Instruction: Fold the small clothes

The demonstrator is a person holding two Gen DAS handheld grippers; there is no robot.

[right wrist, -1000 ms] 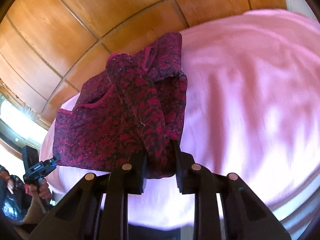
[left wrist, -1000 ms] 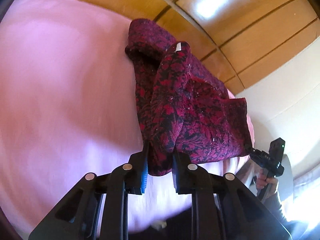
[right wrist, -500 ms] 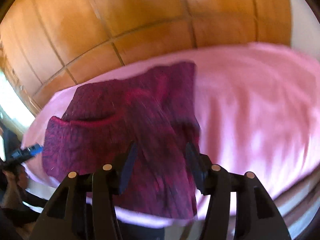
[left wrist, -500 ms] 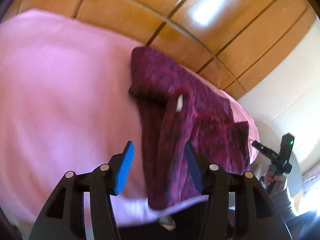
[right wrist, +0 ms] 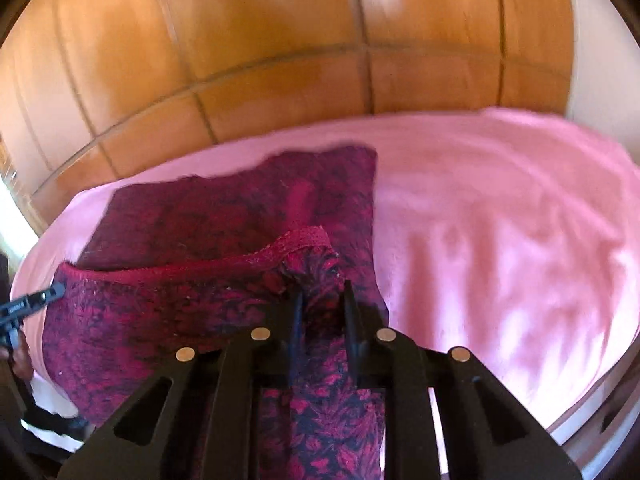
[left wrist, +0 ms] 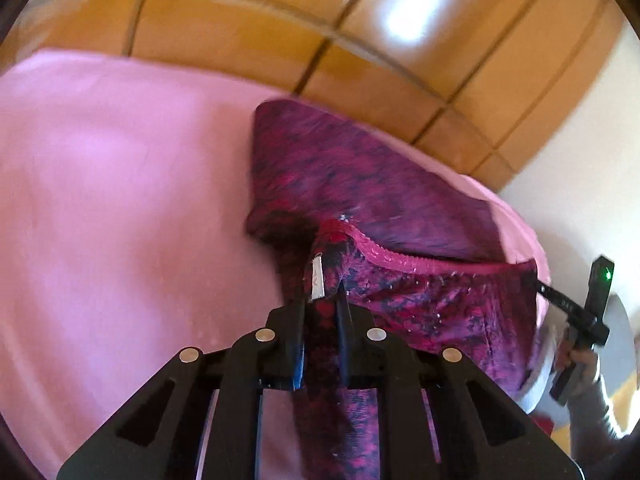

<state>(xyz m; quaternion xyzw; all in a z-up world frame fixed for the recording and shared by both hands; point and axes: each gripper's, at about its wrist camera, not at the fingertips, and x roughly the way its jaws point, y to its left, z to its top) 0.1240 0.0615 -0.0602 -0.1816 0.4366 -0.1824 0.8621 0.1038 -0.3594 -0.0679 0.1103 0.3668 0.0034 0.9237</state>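
Both grippers' jaws, open before, now pinch the garment hem.

There was one garment, dark red with a black floral pattern, and it carried one small white label near its bound edge. One pink sheet covered one bed. Two hand-held grippers were in sight: the left hand-held gripper and the right hand-held gripper, each with two black fingers pinched on the fabric. Each frame showed four round metal pins. Behind stood one wall of wooden panels.
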